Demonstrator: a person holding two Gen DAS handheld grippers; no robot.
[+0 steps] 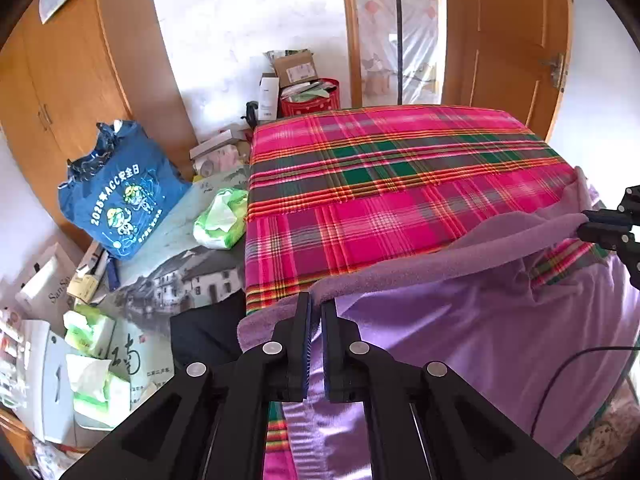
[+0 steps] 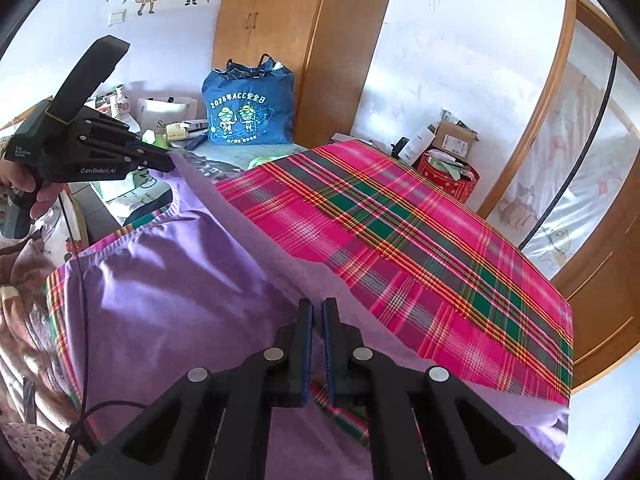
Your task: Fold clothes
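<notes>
A purple garment [image 1: 472, 320] [image 2: 172, 280] with a fleecy inside and a shiny outer face hangs stretched over the near part of a pink plaid bed cover [image 1: 380, 184] [image 2: 400, 248]. My left gripper [image 1: 317, 304] is shut on its fleecy upper edge at one corner. My right gripper [image 2: 318, 308] is shut on the same edge at the other corner. In the left wrist view the right gripper [image 1: 588, 226] shows at the right border, pinching the edge. The right wrist view shows the left gripper [image 2: 170, 166] at the left, held by a hand [image 2: 24, 188]. The edge runs taut between them, lifted off the cover.
A blue drawstring bag [image 1: 120, 196] [image 2: 248, 108] stands by a wooden wardrobe [image 1: 60, 92] [image 2: 276, 32]. Tissue packs [image 1: 220, 220] and boxes crowd the left side. A red round tin [image 1: 312, 98] [image 2: 448, 176] sits behind the bed. A black cable [image 2: 84, 360] hangs at the left.
</notes>
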